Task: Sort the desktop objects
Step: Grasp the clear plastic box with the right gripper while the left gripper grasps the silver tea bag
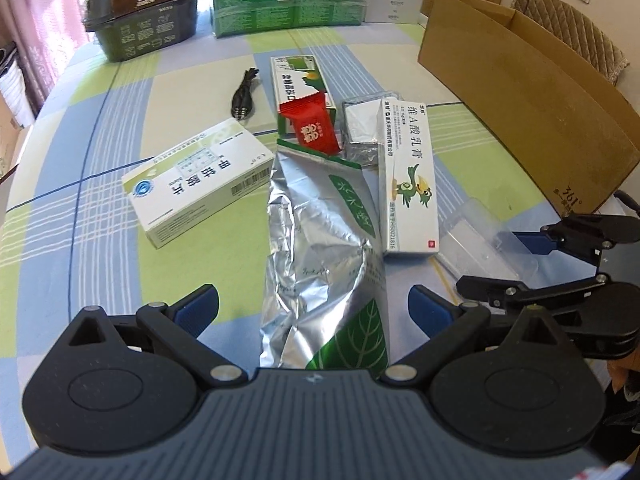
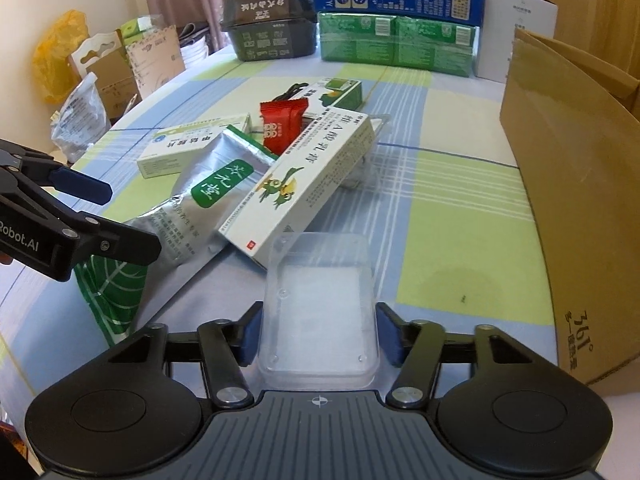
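Crumpled silver foil pouch (image 1: 320, 256) with green leaf print lies flat at centre of desk (image 1: 100, 208). White-green medicine box (image 1: 200, 182) lies left of it. Long white ointment box (image 1: 408, 176) with green bird print lies on its right, one end resting on clear plastic tray (image 2: 320, 308). Red candy packet (image 1: 310, 120) lies on green-white box (image 1: 300, 84); black cable (image 1: 244, 94) lies beside that.

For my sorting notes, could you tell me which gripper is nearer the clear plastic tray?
Right. The right gripper straddles the clear plastic tray; the left gripper is off to its left, over the foil bag.
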Demonstrator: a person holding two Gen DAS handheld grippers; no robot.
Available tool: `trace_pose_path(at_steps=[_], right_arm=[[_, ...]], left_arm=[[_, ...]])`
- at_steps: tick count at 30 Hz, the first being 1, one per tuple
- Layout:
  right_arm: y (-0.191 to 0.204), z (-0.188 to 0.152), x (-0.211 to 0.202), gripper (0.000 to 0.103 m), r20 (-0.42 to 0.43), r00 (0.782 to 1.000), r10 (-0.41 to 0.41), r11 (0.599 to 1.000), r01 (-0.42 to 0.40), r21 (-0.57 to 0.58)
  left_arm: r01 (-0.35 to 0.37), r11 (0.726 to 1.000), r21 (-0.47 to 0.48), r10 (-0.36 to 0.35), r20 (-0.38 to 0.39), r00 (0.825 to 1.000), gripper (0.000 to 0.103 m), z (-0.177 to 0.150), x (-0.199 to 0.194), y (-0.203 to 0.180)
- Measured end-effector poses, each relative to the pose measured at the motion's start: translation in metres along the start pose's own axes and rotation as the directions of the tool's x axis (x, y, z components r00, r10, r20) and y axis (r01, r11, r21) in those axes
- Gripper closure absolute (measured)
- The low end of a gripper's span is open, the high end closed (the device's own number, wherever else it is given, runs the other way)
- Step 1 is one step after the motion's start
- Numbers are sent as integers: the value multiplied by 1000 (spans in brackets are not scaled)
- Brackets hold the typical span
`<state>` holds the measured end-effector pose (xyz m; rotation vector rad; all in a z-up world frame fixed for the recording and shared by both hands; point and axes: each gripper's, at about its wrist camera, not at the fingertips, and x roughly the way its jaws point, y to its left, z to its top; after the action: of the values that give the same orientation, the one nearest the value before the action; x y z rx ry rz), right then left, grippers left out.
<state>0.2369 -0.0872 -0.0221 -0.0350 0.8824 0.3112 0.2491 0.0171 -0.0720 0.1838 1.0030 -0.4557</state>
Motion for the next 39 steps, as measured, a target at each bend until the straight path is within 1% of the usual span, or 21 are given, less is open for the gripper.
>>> trace_pose_path(at_steps=[7,18,22,24,26,27,28,32,34,36,39], right_arm=[[0,-1,-2,49,4,1000,-12,1000,12,-9],[-6,-4,-5,49,7,1000,-29,1000,29,-2],[-6,-4,-6,49,7,1000,-26,1000,26,-1],[-7,-4,-5,49,8,1000,-25,1000,25,1],[-6,-4,-6,49,7,1000,-25,1000,25,0],[-6,-4,-6,49,7,1000,-24,1000,24,1],[-7,-4,-6,49,7,1000,-23,1000,23,2],[-7,-6,-8,49,4,1000,-18,1000,18,12],[-7,-7,-11,49,4,1000,-15,1000,15,17],[-7,-8,-13,49,6,1000,-13,1000,13,22],[-7,-8,-18,49,11,1000,-12,1000,12,28]], left_arm=[[30,999,23,-29,-37,999,5,10,19,2],[43,994,98,-32,-107,994,9,23,49,-10],[45,991,128,-27,-136,990,15,25,58,-12],[40,989,145,-19,-141,990,16,25,59,-13],[34,988,152,-12,-140,990,19,26,59,-13],[35,988,151,-14,-141,990,22,26,59,-13],[38,988,152,-16,-141,990,28,27,58,-12],[31,989,147,-11,-136,991,36,26,53,-11],[32,990,137,-14,-129,992,44,25,50,-11],[37,990,138,-19,-130,991,48,23,46,-11],[33,989,143,-13,-139,990,51,19,41,-12]])
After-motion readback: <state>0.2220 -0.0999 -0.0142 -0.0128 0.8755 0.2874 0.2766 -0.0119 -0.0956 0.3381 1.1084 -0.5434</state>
